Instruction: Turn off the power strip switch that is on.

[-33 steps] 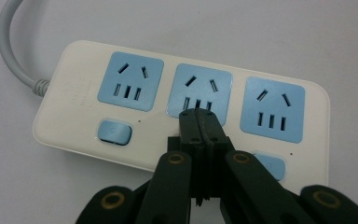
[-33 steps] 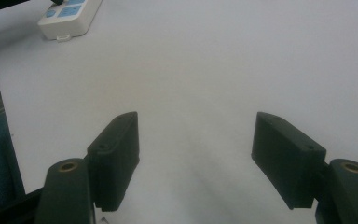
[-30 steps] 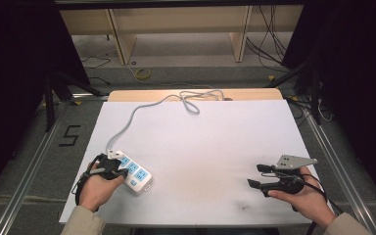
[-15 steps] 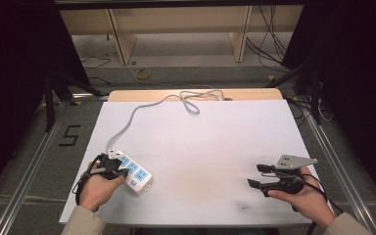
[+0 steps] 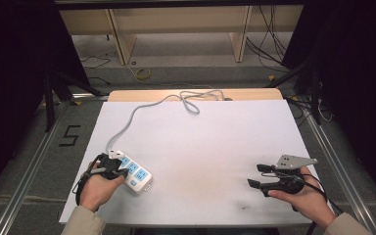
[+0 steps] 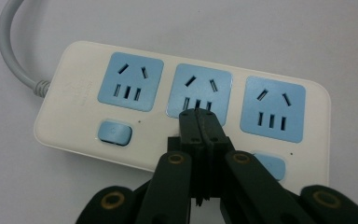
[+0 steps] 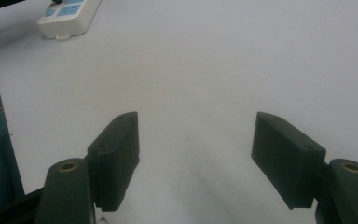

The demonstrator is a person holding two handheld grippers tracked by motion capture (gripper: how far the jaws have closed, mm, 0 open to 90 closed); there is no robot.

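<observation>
White power strip [image 5: 131, 172] was laid on the white table [image 5: 200, 147], near its front left corner. Its middle socket [image 6: 198, 91] was met by the left gripper [image 6: 199, 116], jaws pressed together. Well right of the strip, the right gripper [image 5: 255, 175] was held with jaws wide apart, nothing between them.

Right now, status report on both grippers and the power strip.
Left gripper shut, tips over power strip middle socket. Right gripper open, empty. Nothing in the way.

I work in a lab-like recording bay: white board-topped table [image 5: 200, 142], black curtains [image 5: 14, 73], loose floor cables [image 5: 269, 49] at twelve o'clock.
</observation>
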